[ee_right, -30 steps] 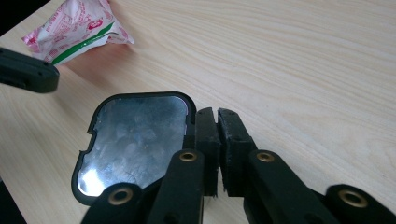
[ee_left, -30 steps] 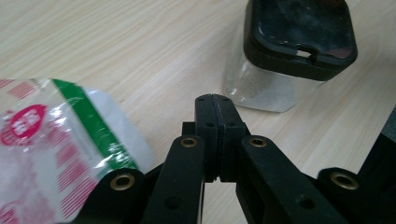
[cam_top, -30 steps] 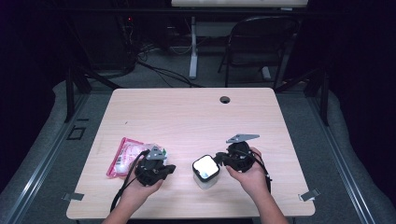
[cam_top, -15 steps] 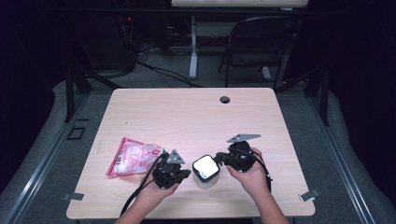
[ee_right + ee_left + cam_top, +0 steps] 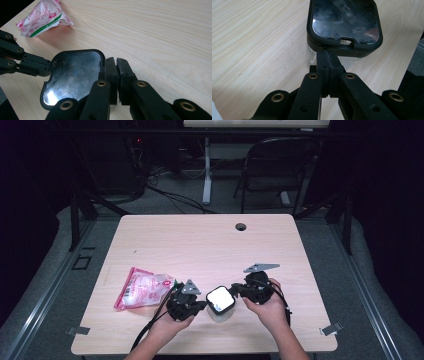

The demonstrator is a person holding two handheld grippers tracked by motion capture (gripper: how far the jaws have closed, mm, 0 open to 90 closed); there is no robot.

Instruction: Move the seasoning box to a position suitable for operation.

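A small clear container with a black-rimmed glossy lid [image 5: 220,300] stands near the table's front edge, between my two grippers. My left gripper [image 5: 202,304] lies at its left side, jaws shut with nothing between them. In the left gripper view the closed tips [image 5: 329,56] touch the lid [image 5: 344,22] at its rim, by a small notch. My right gripper [image 5: 236,291] rests at the container's right side. In the right gripper view its jaws [image 5: 115,62] are shut, pressed together beside the lid's [image 5: 72,75] edge. The left gripper [image 5: 47,67] meets the lid from the far side there.
A pink and white plastic bag [image 5: 142,287] [image 5: 42,16] lies on the table left of the left gripper. The wooden table has a cable hole [image 5: 241,226] near its far edge. A folding chair [image 5: 280,165] and cables stand on the floor beyond.
The left hand has slid right, away from the pink bag, until its gripper tips reached the container's lid. The right hand and the container have stayed put.
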